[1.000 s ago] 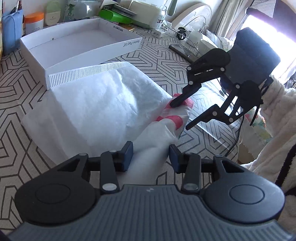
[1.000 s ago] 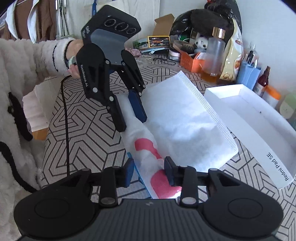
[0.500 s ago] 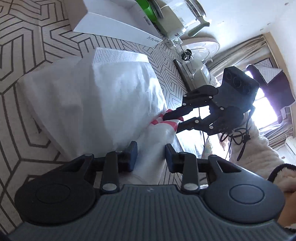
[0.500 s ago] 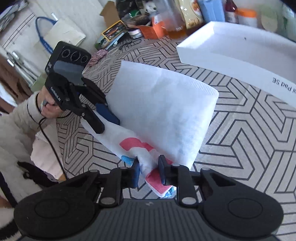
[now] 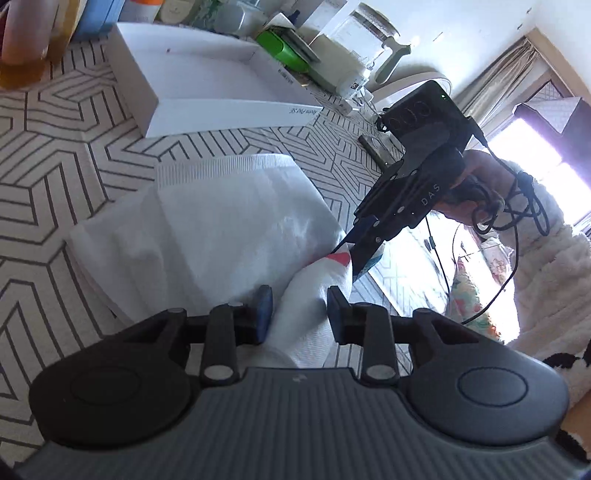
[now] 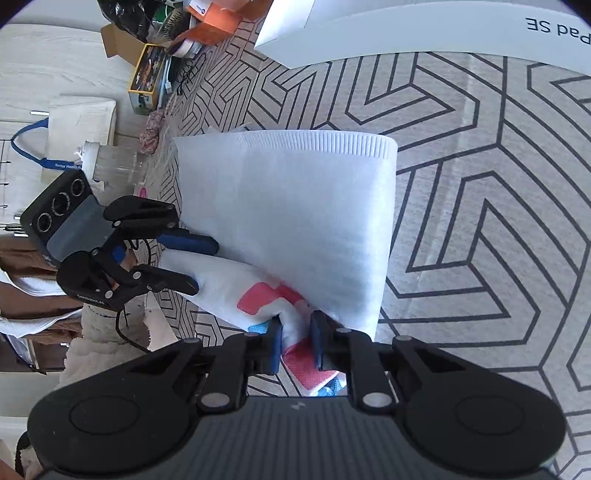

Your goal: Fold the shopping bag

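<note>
The white shopping bag [image 5: 221,225] with a ribbed top edge and red and blue print is lifted off the patterned table and curls over itself. My left gripper [image 5: 298,308] is shut on one bunched end of the bag. My right gripper [image 6: 296,343] is shut on the other end, on the red-and-blue printed corner of the bag [image 6: 284,206]. The right gripper [image 5: 360,254] shows in the left wrist view at the bag's far end. The left gripper [image 6: 201,266] shows in the right wrist view at the left of the bag.
A white open box [image 5: 207,85] lies on the table behind the bag; its wall [image 6: 424,33] fills the top of the right wrist view. Bottles, a green item [image 5: 280,48] and cluttered boxes [image 6: 147,70] line the table's edges. A cable hangs from the right hand.
Both grippers have raised and turned the bag, so its ribbed edge has swung over and the bag now curls over itself. The grips have stayed shut.
</note>
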